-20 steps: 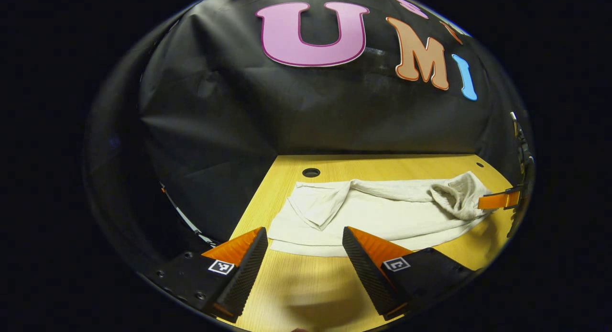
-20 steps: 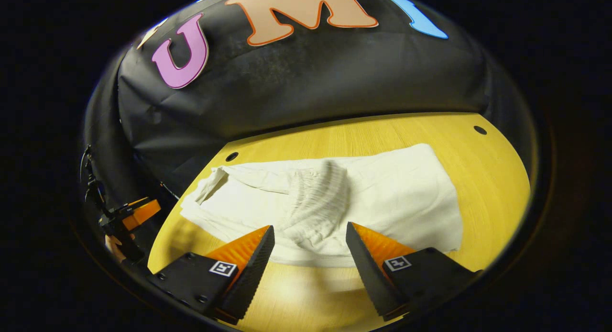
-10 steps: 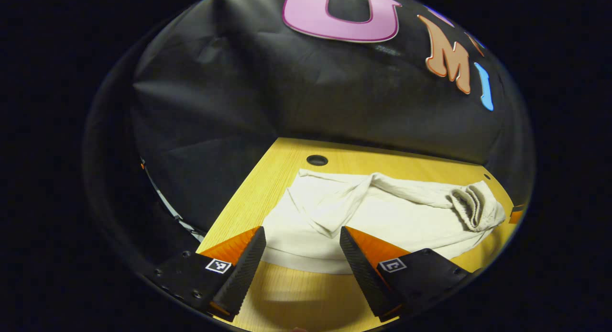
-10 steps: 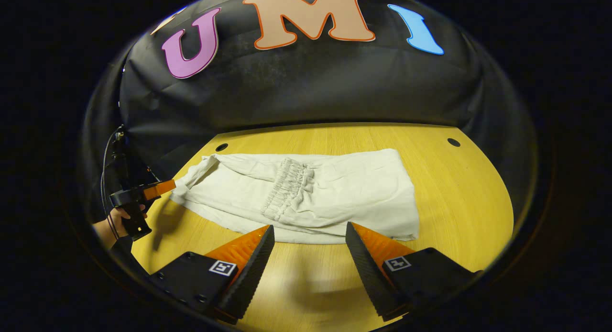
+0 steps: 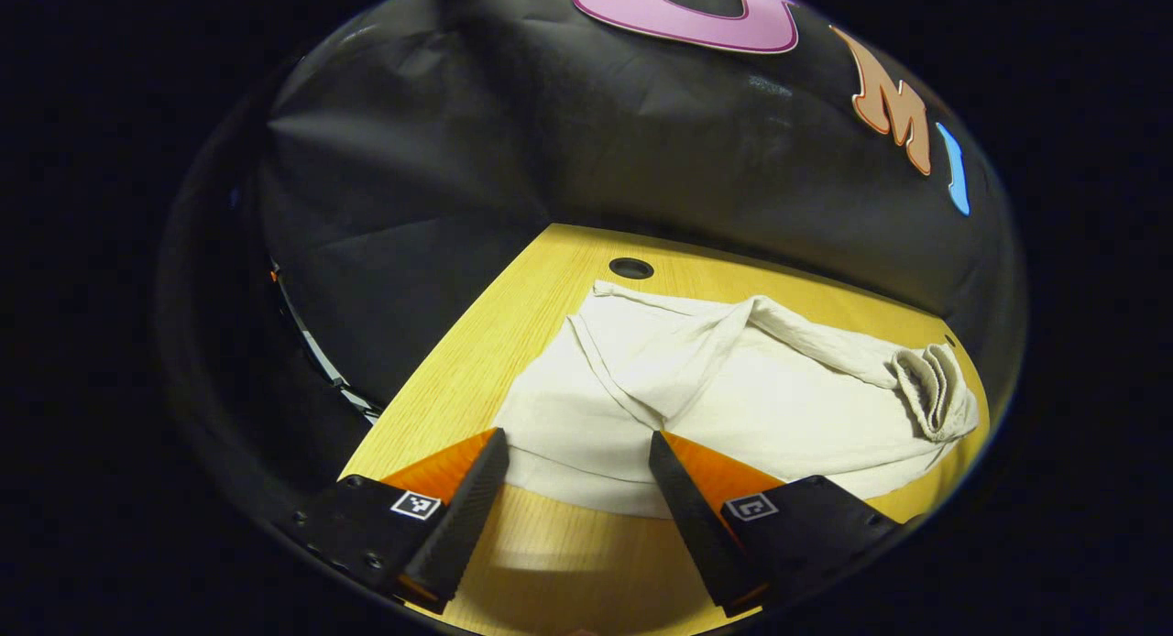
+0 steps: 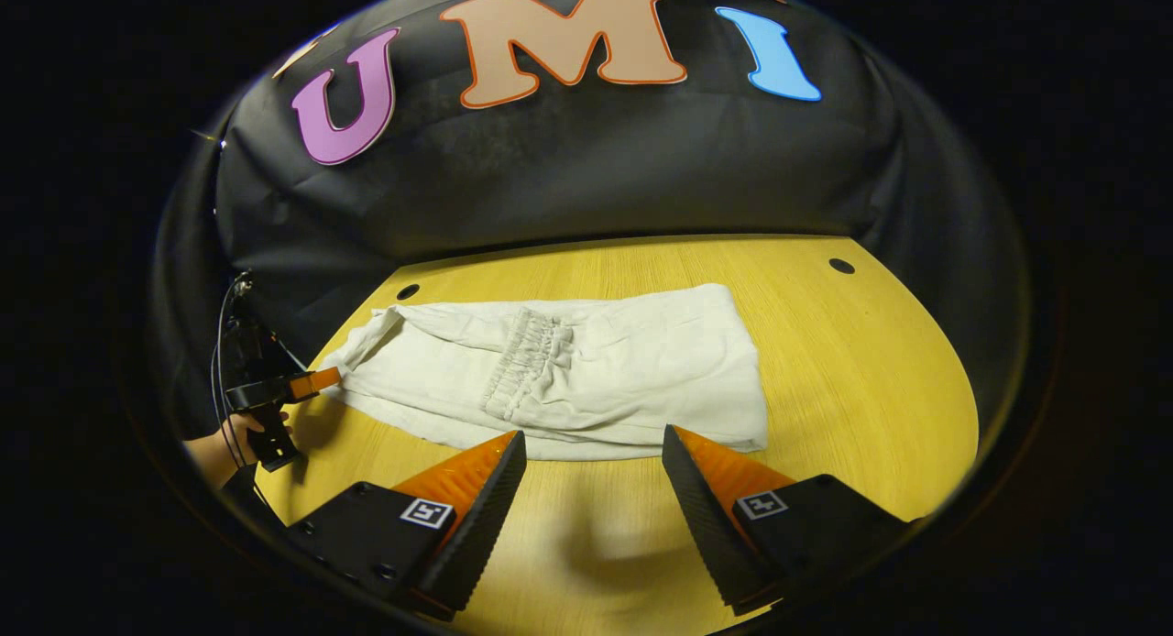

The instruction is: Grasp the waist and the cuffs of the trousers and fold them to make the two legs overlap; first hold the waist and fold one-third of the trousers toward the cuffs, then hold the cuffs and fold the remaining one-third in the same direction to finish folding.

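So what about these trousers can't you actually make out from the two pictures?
- Cuffs: in the left gripper view the left tongs cover the near edge of the trousers.
- Layers under the folded-over waistband: hidden by the top cloth in the right gripper view.
- The left tongs' tips, far off in the right gripper view: too small to tell whether they touch the cloth.

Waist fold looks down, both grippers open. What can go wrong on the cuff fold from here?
1. The cuff end of the trousers lies bunched with a loose flap, so the left gripper may pinch one layer only.
2. The folded-over waistband sits loose and crooked; dragging the cuffs across could shift it.
3. The right gripper hangs back over the table, holding nothing, so the stack is unpinned.
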Available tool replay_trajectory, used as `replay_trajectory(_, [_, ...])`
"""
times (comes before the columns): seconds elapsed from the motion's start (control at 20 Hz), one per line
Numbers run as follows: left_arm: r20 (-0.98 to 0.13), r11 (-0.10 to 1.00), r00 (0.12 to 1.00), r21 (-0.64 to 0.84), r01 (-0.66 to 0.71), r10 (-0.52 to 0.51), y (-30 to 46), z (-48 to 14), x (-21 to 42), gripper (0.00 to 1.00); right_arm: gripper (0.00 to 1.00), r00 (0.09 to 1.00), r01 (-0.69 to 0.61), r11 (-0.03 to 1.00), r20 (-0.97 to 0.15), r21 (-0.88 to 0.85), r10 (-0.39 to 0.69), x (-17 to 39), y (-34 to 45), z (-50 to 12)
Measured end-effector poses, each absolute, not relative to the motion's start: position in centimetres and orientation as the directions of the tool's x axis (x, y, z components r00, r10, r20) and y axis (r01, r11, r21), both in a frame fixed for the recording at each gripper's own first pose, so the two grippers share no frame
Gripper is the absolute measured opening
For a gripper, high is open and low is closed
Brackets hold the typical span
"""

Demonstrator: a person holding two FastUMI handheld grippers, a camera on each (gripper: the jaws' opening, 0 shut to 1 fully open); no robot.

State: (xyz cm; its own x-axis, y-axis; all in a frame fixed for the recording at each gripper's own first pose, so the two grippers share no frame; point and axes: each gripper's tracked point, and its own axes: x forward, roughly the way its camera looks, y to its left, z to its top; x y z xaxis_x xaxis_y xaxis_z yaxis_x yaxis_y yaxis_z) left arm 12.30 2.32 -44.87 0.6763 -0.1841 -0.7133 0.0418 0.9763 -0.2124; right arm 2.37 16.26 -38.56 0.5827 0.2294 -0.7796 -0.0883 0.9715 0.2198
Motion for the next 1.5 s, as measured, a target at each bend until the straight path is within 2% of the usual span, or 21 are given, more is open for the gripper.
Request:
replay_trajectory(0.05, [-0.732, 0.985, 0.663, -0.159, 0.062, -0.16, 2.7, -45.6, 12.2, 0.95, 0.96, 0.585, -0.089, 0.972, -0.778, 0.219, 0.228, 2.4, 16.2, -38.5])
replay_trajectory(0.1, [-0.728, 0.983, 0.661, -0.151, 0.104, -0.182, 2.6, -45.5, 12.0, 0.92, 0.96, 0.587, -0.088, 0.973, -0.778, 0.214, 0.224, 2.6, 16.1, -38.6])
replay_trajectory(0.15, [-0.709, 0.977, 0.672, -0.175, 0.125, -0.212, 2.4, -45.1, 12.4, 0.82, 0.96, 0.589, -0.085, 0.974, -0.778, 0.21, 0.22, 2.6, 15.9, -38.6])
replay_trajectory(0.25, [-0.702, 0.977, 0.68, -0.172, 0.125, -0.211, 1.8, -44.7, 12.5, 0.4, 0.96, 0.59, -0.078, 0.972, -0.775, 0.223, 0.225, 2.8, 16.0, -38.5])
replay_trajectory(0.3, [-0.702, 0.971, 0.672, -0.19, 0.143, -0.236, 1.5, -44.8, 12.5, 0.37, 0.97, 0.592, -0.074, 0.969, -0.772, 0.234, 0.231, 3.0, 16.1, -38.4])
replay_trajectory(0.4, [-0.693, 0.972, 0.683, -0.195, 0.13, -0.23, 1.0, -44.4, 12.3, 0.1, 0.97, 0.597, -0.067, 0.969, -0.768, 0.238, 0.23, 3.2, 15.9, -38.4])
replay_trajectory(0.45, [-0.693, 0.974, 0.685, -0.192, 0.123, -0.223, 1.0, -44.6, 12.5, 0.03, 0.97, 0.598, -0.063, 0.968, -0.767, 0.243, 0.231, 3.2, 15.8, -38.3])
replay_trajectory(0.7, [-0.75, 0.978, 0.628, -0.17, 0.119, -0.207, -0.2, -43.2, 12.4, 0.0, 0.97, 0.639, -0.047, 0.964, -0.734, 0.262, 0.23, 4.3, 14.9, -37.6])
replay_trajectory(1.15, [-0.614, 0.966, 0.752, -0.23, 0.122, -0.241, -5.8, -32.1, 15.5, 0.0, 0.96, 0.642, -0.001, 0.95, -0.728, 0.311, 0.239, 3.8, 12.8, -36.9])
replay_trajectory(1.5, [-0.542, 0.946, 0.779, -0.237, 0.22, -0.317, -13.7, -25.7, 16.5, 0.0, 0.96, 0.653, 0.003, 0.946, -0.716, 0.326, 0.245, 3.5, 11.0, -37.0])
